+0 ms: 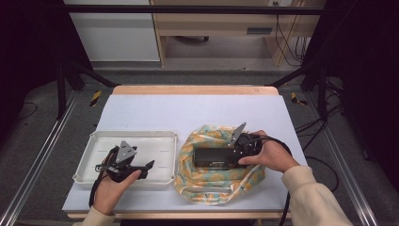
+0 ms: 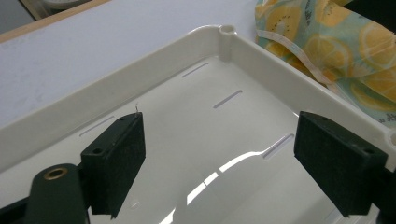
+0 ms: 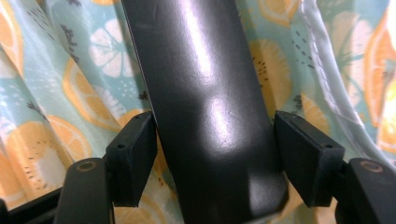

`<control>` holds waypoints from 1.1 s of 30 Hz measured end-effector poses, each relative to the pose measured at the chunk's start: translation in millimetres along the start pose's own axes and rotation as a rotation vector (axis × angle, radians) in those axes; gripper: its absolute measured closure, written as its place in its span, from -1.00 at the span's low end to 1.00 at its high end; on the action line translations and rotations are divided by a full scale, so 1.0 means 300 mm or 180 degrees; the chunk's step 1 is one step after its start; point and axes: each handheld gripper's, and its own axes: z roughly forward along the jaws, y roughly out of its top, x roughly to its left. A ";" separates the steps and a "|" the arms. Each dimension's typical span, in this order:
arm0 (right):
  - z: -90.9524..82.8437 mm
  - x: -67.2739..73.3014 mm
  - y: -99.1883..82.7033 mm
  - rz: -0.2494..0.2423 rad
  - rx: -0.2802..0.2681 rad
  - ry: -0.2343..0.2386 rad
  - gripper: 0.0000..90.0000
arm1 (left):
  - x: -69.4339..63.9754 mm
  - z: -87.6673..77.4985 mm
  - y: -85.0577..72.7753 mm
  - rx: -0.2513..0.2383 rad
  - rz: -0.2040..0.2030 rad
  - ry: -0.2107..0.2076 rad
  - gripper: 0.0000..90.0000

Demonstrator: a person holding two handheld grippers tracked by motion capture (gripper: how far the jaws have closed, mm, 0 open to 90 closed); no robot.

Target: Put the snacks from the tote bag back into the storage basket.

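Note:
A glossy black oblong case lies on a bunched cloth printed with orange slices, right of the table's centre. My right gripper reaches in from the right and straddles the case's end. In the right gripper view the case runs between the two pads, which stand just off its sides, so the gripper is open, with cloth beneath. My left gripper hovers open over the white tray. Nothing is between its jaws, and the tray's bare floor shows below.
The tray sits at the front left of a pale blue mat on a wooden table. The cloth's edge lies right beside the tray's corner. Dark frame posts stand at both sides, and cables lie on the floor at the right.

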 end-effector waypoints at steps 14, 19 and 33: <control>0.030 -0.008 -0.013 -0.0088 0.0039 0.0087 -0.16 | -0.004 0.006 -0.006 0.0060 0.0018 -0.0024 -0.63; 0.015 -0.001 -0.026 -0.0151 -0.0025 0.0073 -0.08 | -0.001 0.004 -0.006 0.0072 0.0022 -0.0023 -0.63; -0.022 0.011 -0.036 -0.0235 -0.0220 0.0031 -0.04 | -0.002 0.007 -0.007 0.0081 0.0015 -0.0027 -0.63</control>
